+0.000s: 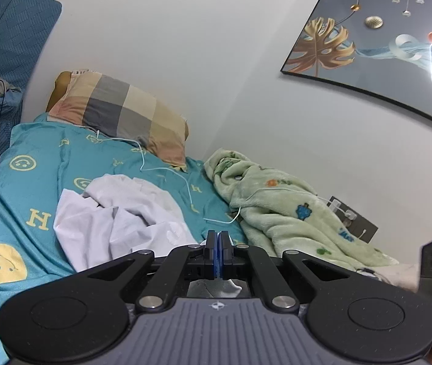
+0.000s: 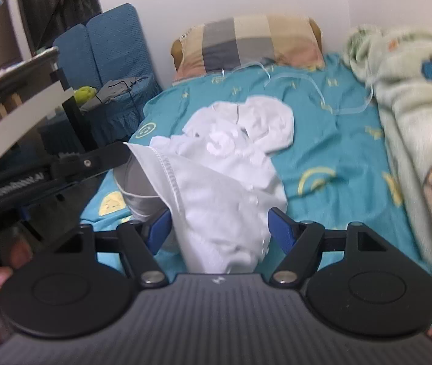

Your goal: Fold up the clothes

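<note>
White garment (image 2: 225,164) is trailing from the left gripper (image 1: 219,240) — pinching its hem — away up the bed (image 2: 337,158); the right gripper (image 2: 219,228) is straddling it, fingers apart.

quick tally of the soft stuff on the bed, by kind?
White garment: 1
Checked pillow: 1
Green fleece blanket: 1
Teal bedsheet: 1
Total: 4

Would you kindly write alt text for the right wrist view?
The open right gripper straddles a crumpled white garment lying on a teal bedsheet; the left gripper lifts its hemmed edge. A checked pillow lies behind.
</note>
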`<state>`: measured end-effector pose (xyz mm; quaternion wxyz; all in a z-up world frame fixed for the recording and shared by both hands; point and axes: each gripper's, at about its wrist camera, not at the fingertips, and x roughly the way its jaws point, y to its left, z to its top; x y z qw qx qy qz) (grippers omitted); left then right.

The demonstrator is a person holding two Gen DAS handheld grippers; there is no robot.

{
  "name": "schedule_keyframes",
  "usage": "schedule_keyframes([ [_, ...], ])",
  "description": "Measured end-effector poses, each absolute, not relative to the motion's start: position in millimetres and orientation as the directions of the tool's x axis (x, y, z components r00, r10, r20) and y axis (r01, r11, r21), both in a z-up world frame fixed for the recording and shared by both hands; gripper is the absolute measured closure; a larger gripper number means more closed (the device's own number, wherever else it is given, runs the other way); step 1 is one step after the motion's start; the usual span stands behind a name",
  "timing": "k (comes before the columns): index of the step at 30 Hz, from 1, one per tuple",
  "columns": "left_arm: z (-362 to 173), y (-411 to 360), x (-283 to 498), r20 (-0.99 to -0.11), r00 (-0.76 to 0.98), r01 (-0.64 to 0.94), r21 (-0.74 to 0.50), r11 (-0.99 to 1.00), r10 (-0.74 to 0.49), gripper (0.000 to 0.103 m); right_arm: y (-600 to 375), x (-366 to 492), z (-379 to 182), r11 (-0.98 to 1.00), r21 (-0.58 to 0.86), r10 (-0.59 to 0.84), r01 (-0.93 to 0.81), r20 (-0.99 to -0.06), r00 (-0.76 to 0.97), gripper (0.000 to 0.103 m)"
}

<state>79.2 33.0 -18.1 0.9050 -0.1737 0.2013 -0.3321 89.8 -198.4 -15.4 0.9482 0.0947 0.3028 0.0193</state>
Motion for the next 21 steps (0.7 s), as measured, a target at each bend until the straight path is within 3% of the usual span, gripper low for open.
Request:
schedule_keyframes([
  [5, -16, 39, 77, -0.237, 0.715, 0.519, -0.449, 0.727, -0.657, 0.102, -187, 115, -19, 0.975, 0.224, 0.131, 0.004, -0.585, 0.801, 0.032],
  [8, -17, 45, 80, -0.240, 0.734, 0.491, -0.457, 0.741, -0.635, 0.102, -193, 114, -26, 0.979, 0.179, 0.028, 0.100, -0.599, 0.800, 0.032],
  [14, -20, 50, 86, -0.259, 0.750, 0.455, -0.465, 0.759, -0.609, 0.102, -220, 98, -46, 0.937, 0.238, -0.036, 0.257, -0.663, 0.747, 0.035],
  [15, -21, 49, 87, -0.269, 0.746, 0.455, -0.461, 0.762, -0.609, 0.102, -223, 96, -49, 0.926, 0.255, -0.037, 0.278, -0.672, 0.740, 0.041],
  [17, -25, 45, 89, -0.297, 0.736, 0.456, -0.447, 0.770, -0.608, 0.102, -228, 93, -52, 0.905, 0.299, -0.022, 0.302, -0.676, 0.736, 0.065],
  [18, -27, 42, 90, -0.314, 0.731, 0.456, -0.434, 0.777, -0.605, 0.102, -228, 92, -50, 0.902, 0.313, -0.016, 0.299, -0.666, 0.746, 0.092],
  [21, -35, 35, 93, -0.363, 0.712, 0.456, -0.413, 0.789, -0.602, 0.101, -230, 90, -45, 0.889, 0.356, 0.002, 0.288, -0.632, 0.775, 0.094],
])
